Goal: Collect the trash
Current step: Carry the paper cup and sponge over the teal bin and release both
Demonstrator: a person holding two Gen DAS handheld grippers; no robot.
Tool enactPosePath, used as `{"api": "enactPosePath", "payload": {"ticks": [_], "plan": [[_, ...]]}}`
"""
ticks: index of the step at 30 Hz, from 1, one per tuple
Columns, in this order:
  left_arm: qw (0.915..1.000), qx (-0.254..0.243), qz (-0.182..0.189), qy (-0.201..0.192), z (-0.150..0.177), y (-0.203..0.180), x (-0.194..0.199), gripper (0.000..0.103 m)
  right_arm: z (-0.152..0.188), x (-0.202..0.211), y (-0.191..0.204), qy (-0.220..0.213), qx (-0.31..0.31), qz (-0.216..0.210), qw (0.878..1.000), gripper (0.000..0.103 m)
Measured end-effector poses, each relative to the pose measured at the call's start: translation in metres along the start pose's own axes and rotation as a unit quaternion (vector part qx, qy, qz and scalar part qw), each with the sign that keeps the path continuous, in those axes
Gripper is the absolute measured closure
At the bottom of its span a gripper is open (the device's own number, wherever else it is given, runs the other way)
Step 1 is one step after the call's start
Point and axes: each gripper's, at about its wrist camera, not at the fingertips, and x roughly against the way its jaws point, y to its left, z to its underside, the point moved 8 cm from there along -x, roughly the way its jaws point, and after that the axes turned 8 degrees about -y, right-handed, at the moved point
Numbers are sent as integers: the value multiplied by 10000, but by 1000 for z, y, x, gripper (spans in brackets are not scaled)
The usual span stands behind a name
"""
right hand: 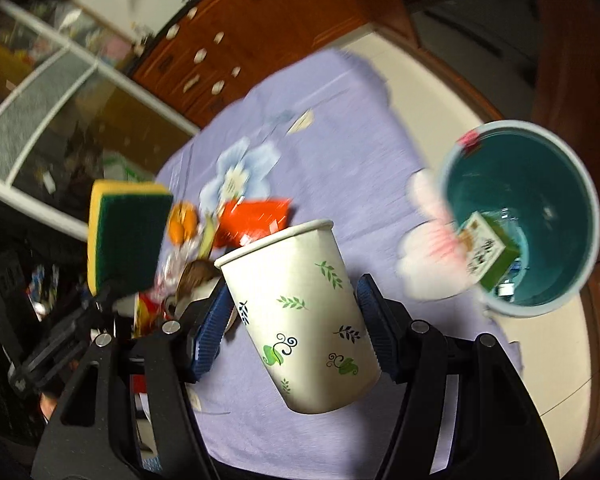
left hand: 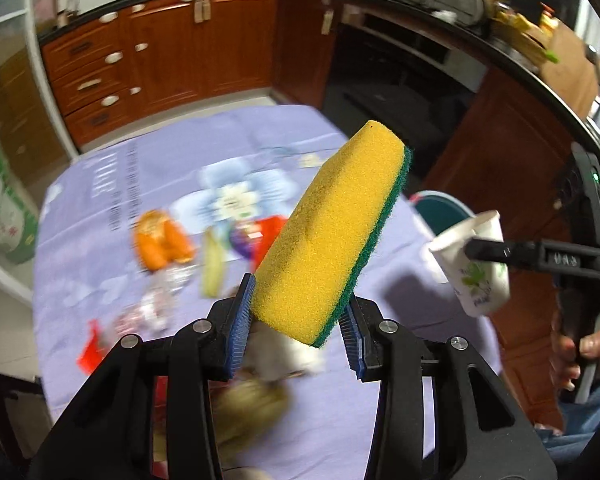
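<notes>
My left gripper [left hand: 298, 320] is shut on a yellow sponge with a green scouring side [left hand: 332, 232] and holds it above the purple-clothed table [left hand: 380, 420]. The sponge [right hand: 126, 236] also shows at the left of the right wrist view. My right gripper [right hand: 296, 320] is shut on a white paper cup with green leaf prints [right hand: 304, 320], held in the air; the cup [left hand: 474, 264] shows at the right of the left wrist view. A teal trash bin [right hand: 540, 184] stands right of the cup, with a green carton [right hand: 488, 252] inside.
Blurred litter lies on the table: an orange wrapper [left hand: 162, 240], a red packet [right hand: 252, 216], a yellowish peel [left hand: 212, 264], crumpled plastic and brown scraps. A white paper scrap [right hand: 302, 120] lies farther back. Wooden cabinets [left hand: 160, 48] stand beyond.
</notes>
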Motion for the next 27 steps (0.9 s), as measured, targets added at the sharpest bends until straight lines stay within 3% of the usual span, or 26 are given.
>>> {"api": "enactPosePath", "payload": {"ticks": [7,14,27], "plan": [[9974,-513,415,291,-8,-91,-42,62,-30,48,-92,-619,-747,350,9947,42],[9919,-807,728,660,-12,-158,-86,62,-40,67,-163,-815,-1206,671,9871,42],[9790,-1139,955,1395,1,-230,-167,61,-51,61,-233,-836,-1719,866,9777,41]]}}
